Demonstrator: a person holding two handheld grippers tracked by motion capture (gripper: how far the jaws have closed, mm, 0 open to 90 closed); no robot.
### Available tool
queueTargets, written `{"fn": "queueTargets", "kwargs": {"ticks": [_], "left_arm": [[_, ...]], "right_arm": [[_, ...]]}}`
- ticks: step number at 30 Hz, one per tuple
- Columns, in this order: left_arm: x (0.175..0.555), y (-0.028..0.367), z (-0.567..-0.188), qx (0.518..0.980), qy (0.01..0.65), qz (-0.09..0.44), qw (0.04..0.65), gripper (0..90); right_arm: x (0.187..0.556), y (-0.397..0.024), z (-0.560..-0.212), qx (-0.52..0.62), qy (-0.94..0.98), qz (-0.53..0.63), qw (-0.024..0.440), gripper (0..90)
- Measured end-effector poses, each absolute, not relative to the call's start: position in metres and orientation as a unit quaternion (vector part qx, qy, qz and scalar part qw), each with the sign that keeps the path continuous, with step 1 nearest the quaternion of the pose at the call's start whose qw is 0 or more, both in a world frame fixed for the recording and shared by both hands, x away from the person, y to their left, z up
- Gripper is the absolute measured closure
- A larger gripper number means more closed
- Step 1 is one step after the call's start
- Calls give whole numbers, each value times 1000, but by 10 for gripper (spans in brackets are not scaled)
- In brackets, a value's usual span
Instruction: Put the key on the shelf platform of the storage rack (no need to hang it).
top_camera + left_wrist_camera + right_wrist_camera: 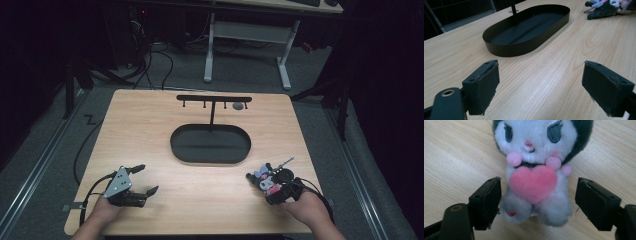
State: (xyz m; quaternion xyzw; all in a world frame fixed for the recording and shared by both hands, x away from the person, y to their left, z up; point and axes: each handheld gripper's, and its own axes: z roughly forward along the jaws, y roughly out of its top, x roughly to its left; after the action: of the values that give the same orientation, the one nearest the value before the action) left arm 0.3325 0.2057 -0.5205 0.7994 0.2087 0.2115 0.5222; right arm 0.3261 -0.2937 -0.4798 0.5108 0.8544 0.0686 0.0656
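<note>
What I count on my table

I hold two grippers: my left gripper [141, 179] at 7 o'clock of the table [150, 120], and my right gripper [270, 182] at 5 o'clock. There is one plush toy [266, 179], lying at 5 o'clock, and on it I count one pink heart [533, 183] and two eyes. In the middle stands one black oval tray [210, 155], and from it rises one T-shaped rack [213, 98] toward 12 o'clock. Under its bar I can count four small hooks. One round grey thing [238, 106] is at 1 o'clock.
</note>
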Motion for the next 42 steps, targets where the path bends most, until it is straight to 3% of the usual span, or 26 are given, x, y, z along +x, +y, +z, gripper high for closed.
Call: {"fn": "queueTargets", "kwargs": {"ticks": [23, 42], "left_arm": [[333, 206, -521, 799, 209, 211, 523, 154], [333, 206, -520, 799, 208, 211, 522, 154]], "right_arm": [[325, -290, -482, 500, 861, 71, 59, 441], [334, -279, -461, 496, 860, 89, 79, 461]]}}
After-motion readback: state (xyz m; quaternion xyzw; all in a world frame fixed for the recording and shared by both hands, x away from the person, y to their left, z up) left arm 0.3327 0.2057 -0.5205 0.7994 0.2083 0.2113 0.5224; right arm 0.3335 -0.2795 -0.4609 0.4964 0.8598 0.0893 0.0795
